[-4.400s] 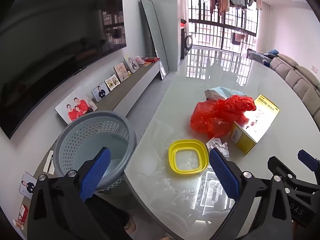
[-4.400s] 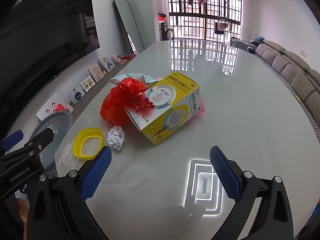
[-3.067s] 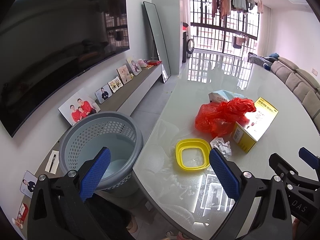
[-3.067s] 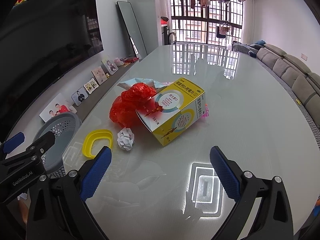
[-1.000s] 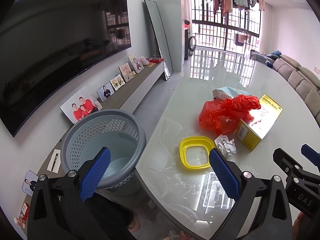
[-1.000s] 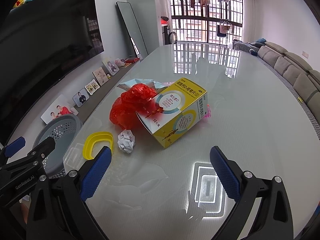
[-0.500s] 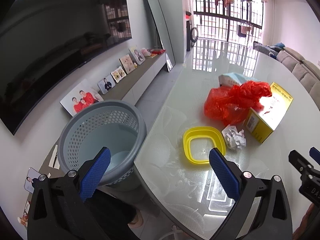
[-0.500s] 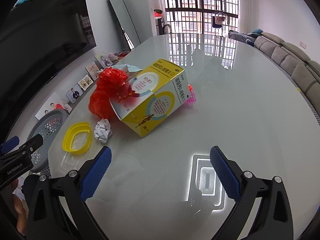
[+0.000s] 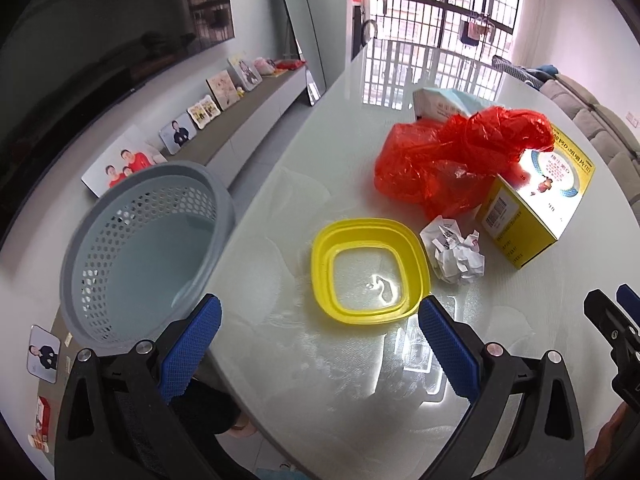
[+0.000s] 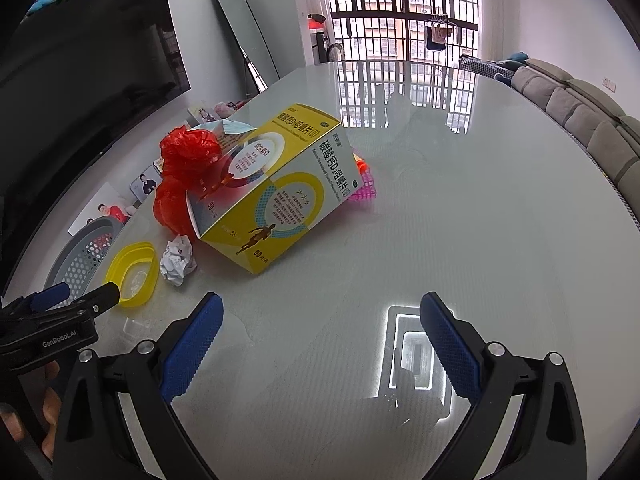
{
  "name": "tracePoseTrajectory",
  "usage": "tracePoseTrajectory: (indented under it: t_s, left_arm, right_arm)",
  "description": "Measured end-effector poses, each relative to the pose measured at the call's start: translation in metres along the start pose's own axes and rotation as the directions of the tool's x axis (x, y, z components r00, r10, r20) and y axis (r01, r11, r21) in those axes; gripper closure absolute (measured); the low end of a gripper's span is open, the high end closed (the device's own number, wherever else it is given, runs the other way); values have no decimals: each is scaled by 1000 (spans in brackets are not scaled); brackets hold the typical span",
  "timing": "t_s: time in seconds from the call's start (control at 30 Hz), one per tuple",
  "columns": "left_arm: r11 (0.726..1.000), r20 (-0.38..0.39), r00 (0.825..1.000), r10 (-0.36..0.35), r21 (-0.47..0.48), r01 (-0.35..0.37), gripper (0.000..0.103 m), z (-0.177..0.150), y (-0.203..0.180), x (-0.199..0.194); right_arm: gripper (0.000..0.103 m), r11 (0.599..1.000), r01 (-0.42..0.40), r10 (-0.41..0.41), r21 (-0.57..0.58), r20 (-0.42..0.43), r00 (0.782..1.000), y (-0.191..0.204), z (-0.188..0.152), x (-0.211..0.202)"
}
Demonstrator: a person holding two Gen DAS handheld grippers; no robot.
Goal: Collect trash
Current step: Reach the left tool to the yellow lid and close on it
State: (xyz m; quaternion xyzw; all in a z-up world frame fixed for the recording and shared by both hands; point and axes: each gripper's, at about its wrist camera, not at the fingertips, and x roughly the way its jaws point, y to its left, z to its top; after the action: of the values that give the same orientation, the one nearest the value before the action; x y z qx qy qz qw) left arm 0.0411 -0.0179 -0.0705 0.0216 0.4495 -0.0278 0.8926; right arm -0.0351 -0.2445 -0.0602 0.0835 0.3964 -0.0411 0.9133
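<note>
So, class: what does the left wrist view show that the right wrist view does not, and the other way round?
Only the left wrist view shows the inside floor of the grey basket. Only the right shows the pink plastic piece behind the yellow box. Both show the yellow lid, crumpled paper and red bag.

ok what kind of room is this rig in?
Most likely a home living room: a large black wall-mounted TV, a grey sectional sofa and framed family photos on a low console beside the glossy white table.
</note>
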Motion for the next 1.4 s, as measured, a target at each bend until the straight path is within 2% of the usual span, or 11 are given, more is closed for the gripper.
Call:
tracePoseTrajectory:
  t_s: [0.47, 0.7, 0.77, 0.83, 0.87, 0.93, 1.17, 1.4]
  left_arm:
    - [999, -52, 998, -40, 6, 40, 6, 8, -14, 36]
    - [999, -42, 998, -53, -3, 53, 7, 11, -12, 44]
    - [999, -32, 998, -53, 2, 53, 9, 12, -12, 44]
    - [999, -28, 998, -53, 4, 53, 22, 13, -12, 44]
    - [999, -27, 998, -51, 6, 51, 24, 13, -12, 44]
    - [999, -20, 998, -52, 6, 52, 33, 14, -12, 42]
    - [998, -1, 998, -66, -1, 66, 35, 14, -6, 36]
    - [1000, 61, 998, -22, 13, 21, 35, 12, -1, 10]
  right_arm:
    - [9, 999, -25, 25, 42, -10, 1000, -14, 0, 7]
    - [9, 999, -33, 34, 41, -20, 999, -15, -3, 11]
    - [9, 999, -33, 34, 41, -18, 999, -15, -3, 12]
    - [9, 998, -37, 38, 45, -15, 999, -15, -3, 12]
    - [9, 998, -40, 41, 47, -17, 999, -15, -3, 12]
    - [9, 998, -43, 44, 45, -20, 999, -13, -4, 13]
    - [9, 997, -68, 69, 27, -20, 997, -3, -2, 13]
    - [9, 995, -100, 100, 1, -20, 995, 21, 10, 22]
